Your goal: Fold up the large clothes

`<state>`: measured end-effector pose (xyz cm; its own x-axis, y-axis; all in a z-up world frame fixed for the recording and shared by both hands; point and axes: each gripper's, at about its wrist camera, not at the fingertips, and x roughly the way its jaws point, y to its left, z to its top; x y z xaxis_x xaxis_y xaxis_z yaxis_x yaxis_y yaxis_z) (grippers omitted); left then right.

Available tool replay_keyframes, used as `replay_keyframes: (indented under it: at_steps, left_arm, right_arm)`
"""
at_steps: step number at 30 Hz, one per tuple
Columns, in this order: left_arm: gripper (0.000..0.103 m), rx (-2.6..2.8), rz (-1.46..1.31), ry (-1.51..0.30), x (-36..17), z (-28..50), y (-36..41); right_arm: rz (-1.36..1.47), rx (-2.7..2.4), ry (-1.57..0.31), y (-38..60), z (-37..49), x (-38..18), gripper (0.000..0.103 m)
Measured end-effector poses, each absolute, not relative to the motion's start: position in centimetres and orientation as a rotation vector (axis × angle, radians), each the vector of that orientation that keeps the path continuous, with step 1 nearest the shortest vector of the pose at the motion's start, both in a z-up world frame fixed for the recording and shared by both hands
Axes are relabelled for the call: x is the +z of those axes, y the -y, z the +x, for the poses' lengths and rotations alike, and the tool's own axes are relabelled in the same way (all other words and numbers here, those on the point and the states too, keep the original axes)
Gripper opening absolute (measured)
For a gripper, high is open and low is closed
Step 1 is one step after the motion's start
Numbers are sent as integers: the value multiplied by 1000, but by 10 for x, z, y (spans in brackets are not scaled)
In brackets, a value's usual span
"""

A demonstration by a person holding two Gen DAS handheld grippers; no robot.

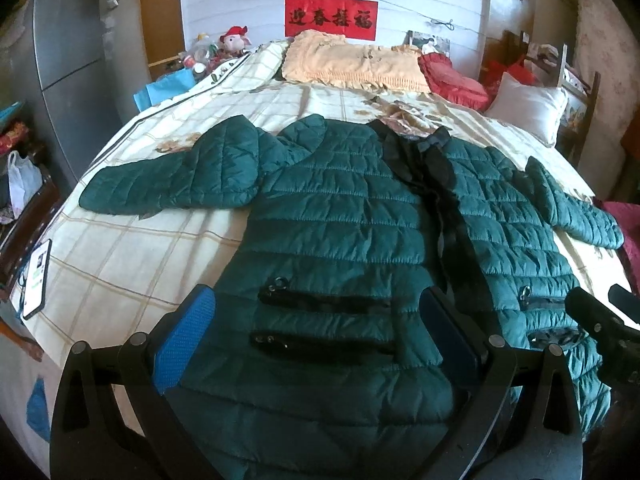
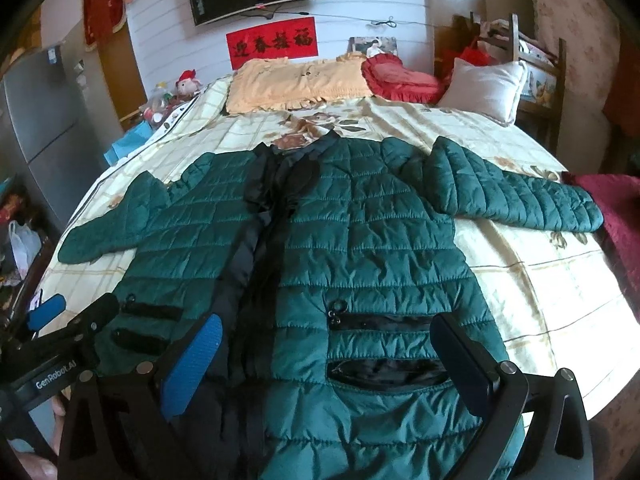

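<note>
**Jacket flat on the bed, both tools open**

On the bed (image 1: 120, 264), a green quilted jacket (image 1: 340, 216) lies spread face up, its hem toward the tools and its collar toward the pillows. Both sleeves reach out sideways, and a dark strip runs down the front between the two halves. Each half shows black zipped pockets near the hem.

Over the jacket's left half the left tool (image 1: 320, 332) hangs with its fingers wide apart and nothing between them, the pockets showing in the gap. Over the other half the right tool (image 2: 328, 360) is spread just as wide, also gripping nothing. I cannot tell whether either touches the cloth.

A phone (image 1: 37, 278) lies at the bed's left edge. At the far end sit a yellow pillow (image 2: 296, 84), a red cushion (image 2: 400, 78) and a white pillow (image 2: 486, 88).
</note>
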<state>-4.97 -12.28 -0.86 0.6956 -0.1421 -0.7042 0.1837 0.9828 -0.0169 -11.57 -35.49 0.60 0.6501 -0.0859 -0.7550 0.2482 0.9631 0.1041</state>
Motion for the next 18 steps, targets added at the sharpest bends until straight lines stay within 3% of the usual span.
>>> replay_keyframes:
  at_steps: [18]
  left_arm:
    - [102, -173, 49, -771, -11, -49, 126]
  right_arm:
    - [186, -181, -845, 348, -107, 4, 103]
